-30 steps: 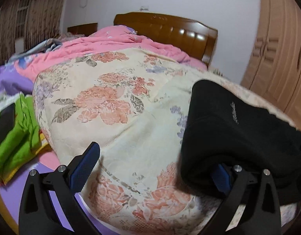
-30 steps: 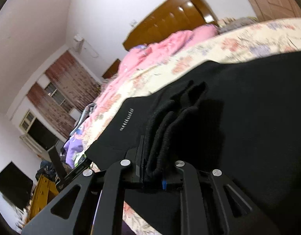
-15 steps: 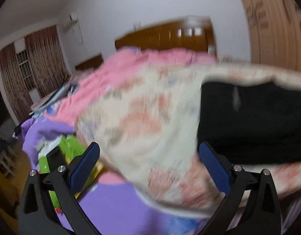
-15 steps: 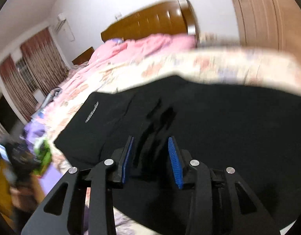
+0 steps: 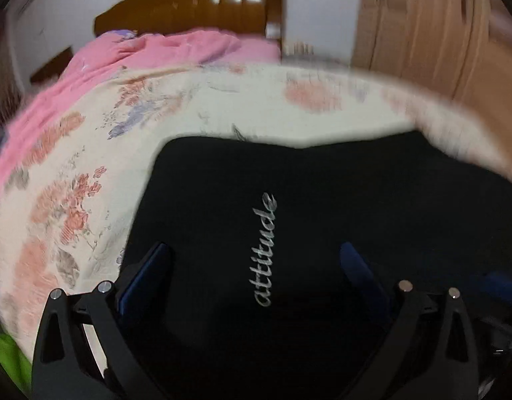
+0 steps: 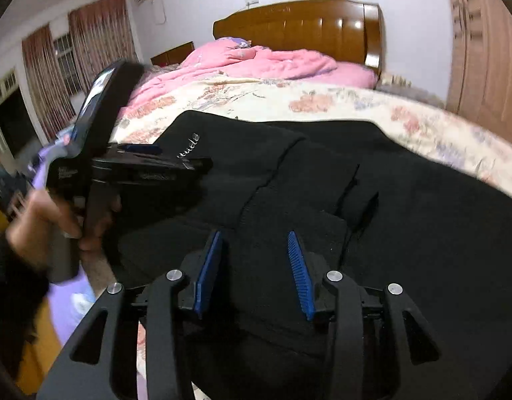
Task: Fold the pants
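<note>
The black pants (image 5: 322, 220) lie folded on the floral bedspread (image 5: 195, 113), with silver "attitude" lettering (image 5: 266, 250) facing up. My left gripper (image 5: 252, 253) is open and empty, its jaws spread wide just above the pants' left end. In the right wrist view the pants (image 6: 372, 200) fill the middle, and my right gripper (image 6: 256, 243) is open and empty just above the folded layers. The left gripper (image 6: 175, 156) also shows there, held by a hand over the lettered end.
A pink quilt (image 6: 256, 60) and wooden headboard (image 6: 302, 23) lie at the far end of the bed. A wooden wardrobe (image 6: 482, 50) stands to the right. Curtained windows (image 6: 72, 56) are at the left. Green cloth (image 5: 5, 350) lies at the bed's near left.
My right gripper has let go of the bunched pants fabric and opened. My left gripper has swung right, from beside the pants to over their lettered end.
</note>
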### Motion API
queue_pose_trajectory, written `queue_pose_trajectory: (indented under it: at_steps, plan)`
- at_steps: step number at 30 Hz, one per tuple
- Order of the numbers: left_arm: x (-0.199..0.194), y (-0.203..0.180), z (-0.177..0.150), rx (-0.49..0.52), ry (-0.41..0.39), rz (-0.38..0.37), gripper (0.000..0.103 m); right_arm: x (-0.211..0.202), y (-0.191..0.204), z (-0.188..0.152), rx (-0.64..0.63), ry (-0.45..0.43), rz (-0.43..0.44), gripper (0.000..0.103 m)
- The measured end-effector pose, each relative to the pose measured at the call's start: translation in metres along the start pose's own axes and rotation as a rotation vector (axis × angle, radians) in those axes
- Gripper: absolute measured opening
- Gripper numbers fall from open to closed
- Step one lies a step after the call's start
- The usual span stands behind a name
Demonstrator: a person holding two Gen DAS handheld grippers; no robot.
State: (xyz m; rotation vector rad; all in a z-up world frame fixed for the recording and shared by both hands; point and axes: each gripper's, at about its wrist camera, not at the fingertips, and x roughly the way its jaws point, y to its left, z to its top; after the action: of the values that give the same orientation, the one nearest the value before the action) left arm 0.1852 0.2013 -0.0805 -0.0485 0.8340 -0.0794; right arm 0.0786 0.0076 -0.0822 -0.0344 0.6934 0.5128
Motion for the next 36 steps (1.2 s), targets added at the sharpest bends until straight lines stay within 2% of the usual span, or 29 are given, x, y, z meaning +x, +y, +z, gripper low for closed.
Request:
queue_pose_trajectory:
  at_steps: [2, 6, 8, 11, 12, 13, 15, 17, 18, 20, 21, 22, 24, 26, 27, 28, 30, 31, 34, 36]
  plan:
    - [-0.01, 0.005, 0.004, -0.032, 0.024, 0.01, 0.101, 0.0, -0.002, -0.001, 0.013, -0.008, 0.013, 0.04]
    - [-0.039, 0.006, 0.035, -0.056, -0.066, -0.094, 0.101, -0.001, -0.001, -0.001, 0.01, -0.009, 0.006, 0.04]
    - [-0.03, 0.001, 0.053, -0.026, -0.06, -0.117, 0.101, -0.002, -0.001, -0.001, 0.01, -0.01, 0.006, 0.04]
    - [0.025, -0.005, 0.069, 0.007, 0.081, -0.121, 0.101, -0.002, -0.001, 0.0, 0.014, -0.011, 0.015, 0.04]
    - [0.04, -0.003, 0.067, 0.019, 0.088, -0.108, 0.101, -0.002, -0.002, 0.0, 0.016, -0.011, 0.021, 0.04]
    - [0.04, -0.005, 0.065, 0.048, 0.038, -0.106, 0.101, -0.003, -0.003, 0.001, 0.019, -0.011, 0.025, 0.04]
    - [0.037, -0.009, 0.066, 0.052, 0.033, -0.093, 0.101, -0.004, -0.003, 0.0, 0.018, -0.015, 0.027, 0.04]
    - [0.029, -0.015, 0.062, 0.081, 0.002, -0.05, 0.101, -0.005, -0.003, -0.001, 0.021, -0.018, 0.033, 0.04]
    - [0.015, -0.023, 0.057, 0.107, -0.034, 0.011, 0.101, -0.005, -0.003, -0.001, 0.021, -0.019, 0.033, 0.04]
    - [-0.006, -0.03, 0.048, 0.166, -0.103, 0.069, 0.101, -0.005, -0.005, -0.001, 0.028, -0.023, 0.043, 0.041]
    - [-0.02, -0.035, 0.036, 0.194, -0.148, 0.127, 0.101, -0.005, -0.004, 0.0, 0.03, -0.023, 0.044, 0.041]
    - [-0.027, -0.038, 0.027, 0.202, -0.162, 0.177, 0.101, -0.005, -0.004, 0.0, 0.03, -0.025, 0.043, 0.041]
    - [-0.029, -0.033, 0.006, 0.178, -0.136, 0.255, 0.101, -0.006, -0.003, -0.001, 0.023, -0.028, 0.035, 0.041]
    - [-0.023, -0.02, -0.01, 0.129, -0.094, 0.27, 0.101, -0.005, -0.002, -0.002, 0.019, -0.03, 0.031, 0.041]
    - [-0.012, -0.009, -0.02, 0.087, -0.05, 0.242, 0.102, -0.005, -0.002, -0.002, 0.017, -0.03, 0.03, 0.041]
    - [-0.013, -0.001, -0.024, 0.045, -0.074, 0.199, 0.102, -0.005, -0.002, -0.002, 0.016, -0.032, 0.031, 0.041]
    - [-0.01, 0.016, -0.024, -0.036, -0.052, 0.106, 0.102, -0.005, -0.003, -0.002, 0.019, -0.035, 0.036, 0.041]
    - [-0.007, 0.02, -0.023, -0.049, -0.042, 0.083, 0.102, -0.006, -0.003, -0.002, 0.021, -0.031, 0.037, 0.041]
    - [-0.006, 0.022, -0.024, -0.057, -0.043, 0.07, 0.102, -0.017, 0.0, 0.007, 0.063, -0.007, 0.01, 0.05]
    - [-0.006, 0.022, -0.025, -0.056, -0.047, 0.074, 0.102, -0.029, 0.007, 0.016, 0.04, -0.047, -0.018, 0.05]
